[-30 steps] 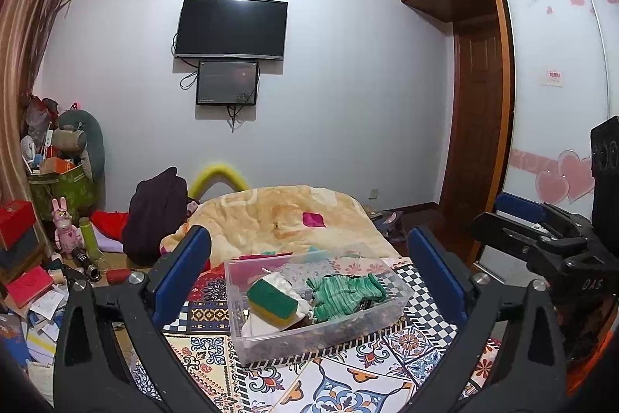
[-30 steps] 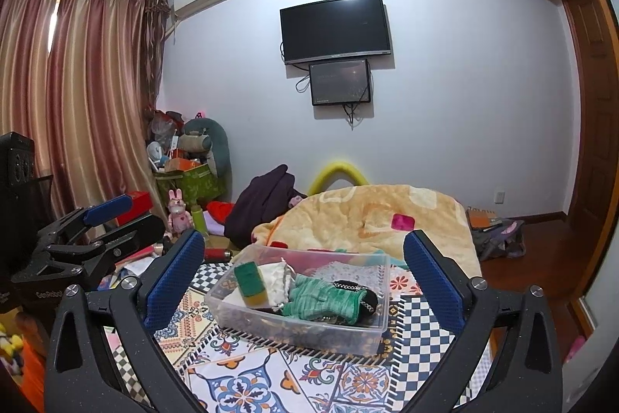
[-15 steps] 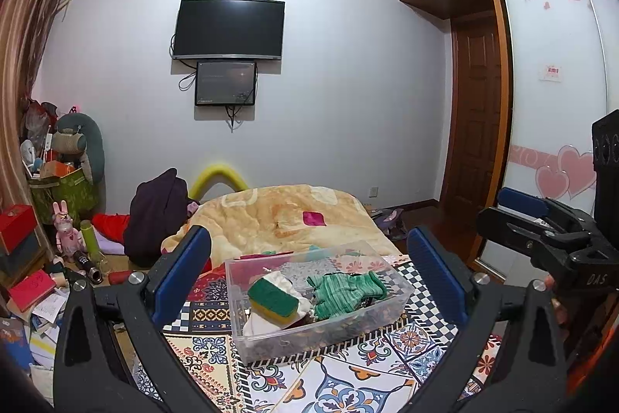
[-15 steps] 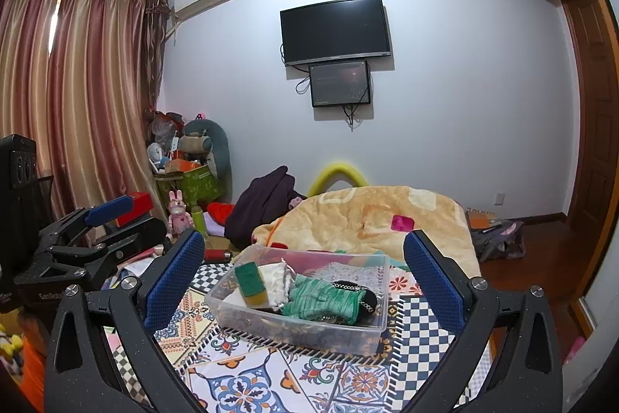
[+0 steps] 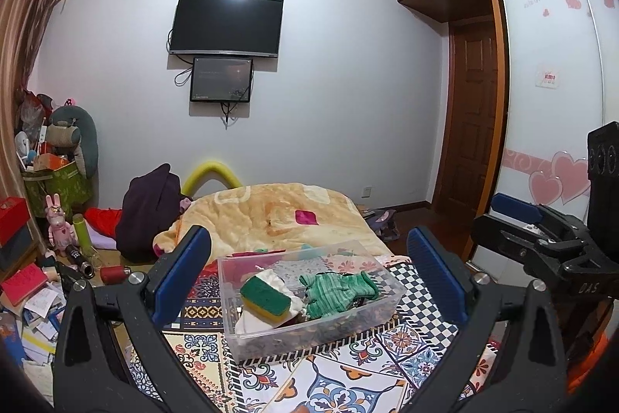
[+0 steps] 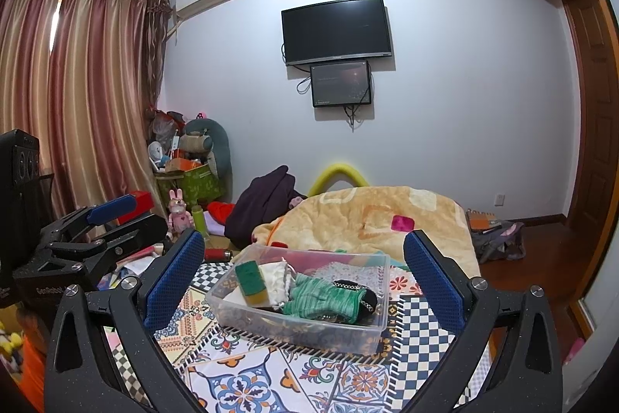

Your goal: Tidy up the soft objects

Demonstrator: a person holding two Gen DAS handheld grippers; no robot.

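A clear plastic bin (image 5: 321, 329) (image 6: 301, 329) stands on a patterned table cover. In it lie a green and yellow sponge (image 5: 265, 297) (image 6: 250, 282), a white cloth (image 5: 278, 277) (image 6: 275, 280), a green striped glove (image 5: 336, 291) (image 6: 323, 299) and a black pouch (image 6: 365, 297). My left gripper (image 5: 309, 273) is open and empty, held back from the bin. My right gripper (image 6: 305, 271) is open and empty, also short of the bin. Each gripper shows at the edge of the other's view, the right one (image 5: 541, 239) and the left one (image 6: 89, 242).
The patterned tile-print cover (image 5: 348, 386) (image 6: 278, 382) spreads under the bin. A yellow blanket (image 5: 271, 215) (image 6: 367, 215) lies behind it. A dark coat (image 5: 149, 208), toys, a green basket (image 5: 58, 186) and scattered papers fill the floor at the left. A wardrobe stands at the right.
Both grippers stay open and nearly still. The views have shifted only slightly; the bin and its contents have not moved.
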